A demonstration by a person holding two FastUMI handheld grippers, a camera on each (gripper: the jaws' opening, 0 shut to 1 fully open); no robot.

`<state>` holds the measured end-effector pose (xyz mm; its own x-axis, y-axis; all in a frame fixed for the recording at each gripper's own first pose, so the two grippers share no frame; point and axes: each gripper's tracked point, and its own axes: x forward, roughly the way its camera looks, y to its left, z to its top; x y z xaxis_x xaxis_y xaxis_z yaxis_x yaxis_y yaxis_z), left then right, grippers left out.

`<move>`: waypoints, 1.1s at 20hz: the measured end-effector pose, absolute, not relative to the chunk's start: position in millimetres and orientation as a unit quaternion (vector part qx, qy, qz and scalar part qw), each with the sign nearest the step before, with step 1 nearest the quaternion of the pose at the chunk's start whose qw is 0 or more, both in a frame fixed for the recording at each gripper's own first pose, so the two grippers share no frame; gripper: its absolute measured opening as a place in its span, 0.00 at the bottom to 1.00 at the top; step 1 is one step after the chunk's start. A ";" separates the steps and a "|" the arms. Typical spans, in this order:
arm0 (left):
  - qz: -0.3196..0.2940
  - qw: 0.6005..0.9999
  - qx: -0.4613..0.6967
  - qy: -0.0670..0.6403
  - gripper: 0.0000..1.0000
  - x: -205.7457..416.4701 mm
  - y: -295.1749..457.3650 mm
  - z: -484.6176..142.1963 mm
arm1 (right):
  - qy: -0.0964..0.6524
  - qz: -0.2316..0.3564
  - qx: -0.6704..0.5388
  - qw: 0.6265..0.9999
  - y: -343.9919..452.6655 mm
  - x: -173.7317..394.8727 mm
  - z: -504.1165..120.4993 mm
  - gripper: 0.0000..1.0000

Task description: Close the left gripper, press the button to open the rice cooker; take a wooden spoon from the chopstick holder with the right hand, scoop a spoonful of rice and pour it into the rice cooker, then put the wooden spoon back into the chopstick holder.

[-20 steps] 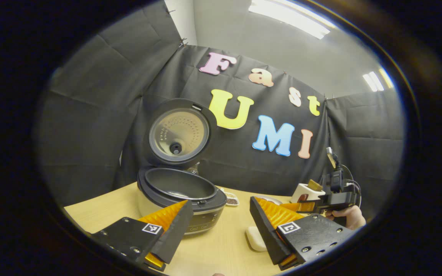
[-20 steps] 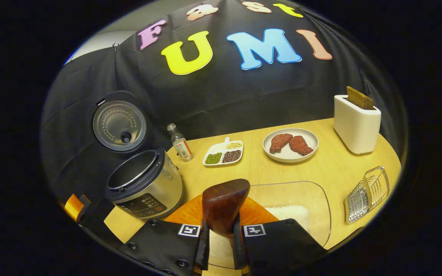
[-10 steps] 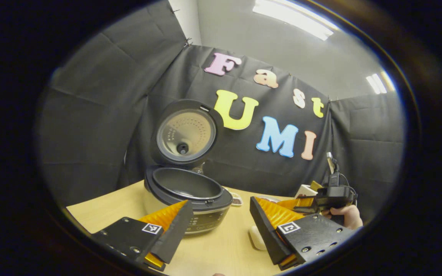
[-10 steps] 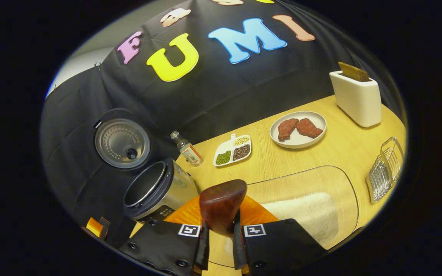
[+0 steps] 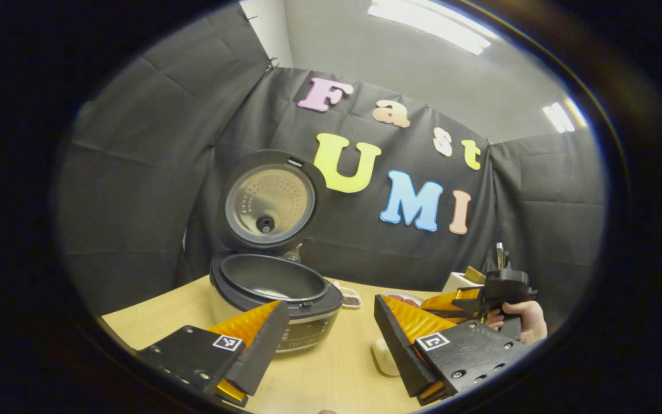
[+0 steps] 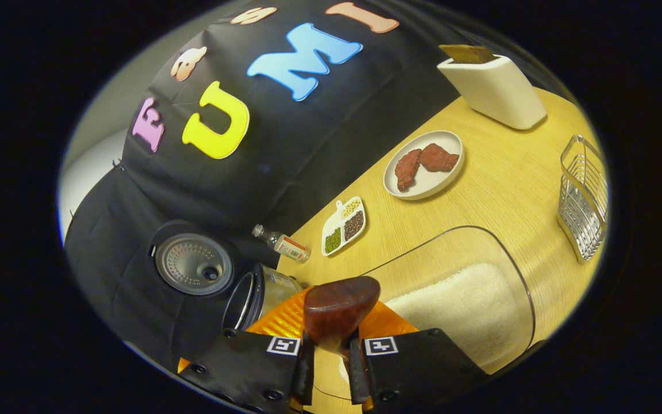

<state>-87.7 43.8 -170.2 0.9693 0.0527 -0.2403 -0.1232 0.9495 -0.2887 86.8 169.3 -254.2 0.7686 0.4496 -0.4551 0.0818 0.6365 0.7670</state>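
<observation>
The rice cooker (image 5: pixel 276 290) stands open on the wooden table, its lid (image 5: pixel 268 201) upright and its pot dark inside. My left gripper (image 5: pixel 329 322) hovers open in front of it, holding nothing. My right gripper (image 6: pixel 331 348) is shut on the wooden spoon (image 6: pixel 339 307), whose dark bowl points forward over the near edge of a glass dish of white rice (image 6: pixel 457 305). This view is strongly tilted; the cooker (image 6: pixel 256 293) lies low on the left. In the left gripper view, a hand (image 5: pixel 523 322) holds the right gripper (image 5: pixel 480 299) at the far right.
A small bottle (image 6: pixel 282 244), a divided dish of beans (image 6: pixel 343 224) and a plate with two pieces of meat (image 6: pixel 423 164) sit behind the rice dish. A white box with a brown slab (image 6: pixel 492 83) and a wire holder (image 6: pixel 584 198) stand to the right. A white lump (image 5: pixel 383 356) lies near my left gripper.
My right gripper has rolled with the spoon, so its view tilts more, and the rice dish sits closer under it. The left gripper has barely shifted and stays open.
</observation>
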 end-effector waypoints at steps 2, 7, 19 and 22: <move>0.044 0.981 -0.152 0.116 0.92 -87.1 41.8 -170.4 | 0.320 0.099 0.438 0.834 156.2 86.5 -255.8 0.27; 0.043 0.979 -0.154 0.123 0.93 -83.1 33.3 -178.2 | 0.298 0.073 0.469 0.828 120.5 87.9 -251.0 0.27; 0.048 0.978 -0.157 0.126 0.93 -86.1 33.1 -181.5 | 0.259 0.039 0.580 0.772 67.7 95.8 -236.2 0.26; 0.056 0.977 -0.161 0.126 0.92 -87.3 40.9 -182.6 | 0.250 0.052 0.600 0.758 74.3 101.8 -221.2 0.24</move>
<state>-87.3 40.9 -182.6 0.9618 0.0689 -0.2649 -0.1501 0.9421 -0.2999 101.8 74.3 -221.2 0.8695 0.3788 -0.3169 0.2212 0.2751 0.9356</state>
